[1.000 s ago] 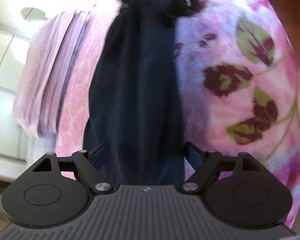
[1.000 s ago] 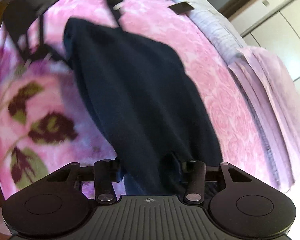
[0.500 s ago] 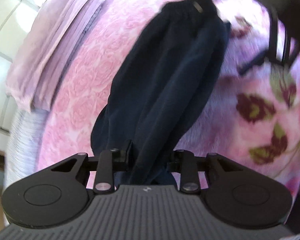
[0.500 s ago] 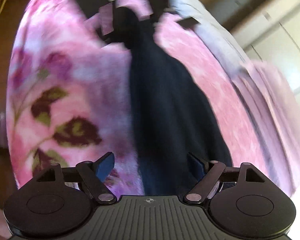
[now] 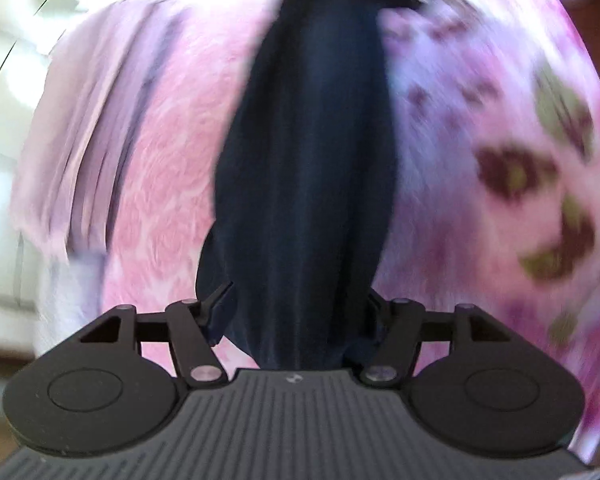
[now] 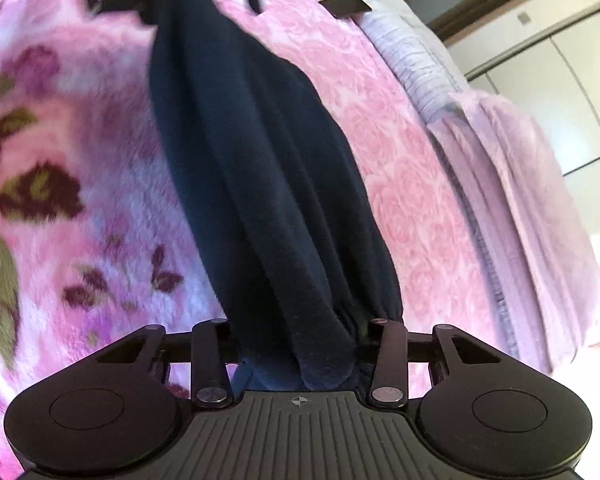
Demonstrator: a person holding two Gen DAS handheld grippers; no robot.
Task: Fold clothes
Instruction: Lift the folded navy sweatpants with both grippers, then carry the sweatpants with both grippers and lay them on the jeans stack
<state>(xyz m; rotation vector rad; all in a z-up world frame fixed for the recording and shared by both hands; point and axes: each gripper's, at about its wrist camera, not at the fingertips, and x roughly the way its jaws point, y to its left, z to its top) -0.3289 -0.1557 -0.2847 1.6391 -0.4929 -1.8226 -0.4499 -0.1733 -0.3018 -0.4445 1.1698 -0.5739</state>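
A dark navy garment (image 5: 308, 160) stretches as a long bunched band over a pink bedspread. My left gripper (image 5: 296, 316) has its jaws partly apart with one end of the garment bunched between them. My right gripper (image 6: 300, 344) is shut on the other end (image 6: 260, 184), at an elastic cuff or waistband. Each view shows the other gripper blurred at the garment's far end. The fingertips are hidden by the cloth.
The bed has a pink rose-textured cover (image 6: 400, 184) and a fluffy floral blanket (image 6: 60, 184) with dark leaves. A folded lilac blanket (image 5: 88, 152) lies along the bed's edge. White cupboards (image 6: 560, 92) stand beyond.
The right gripper was open half a second ago and has closed on the garment. The left gripper's jaws have spread wider. Both views swung and the garment is pulled straighter.
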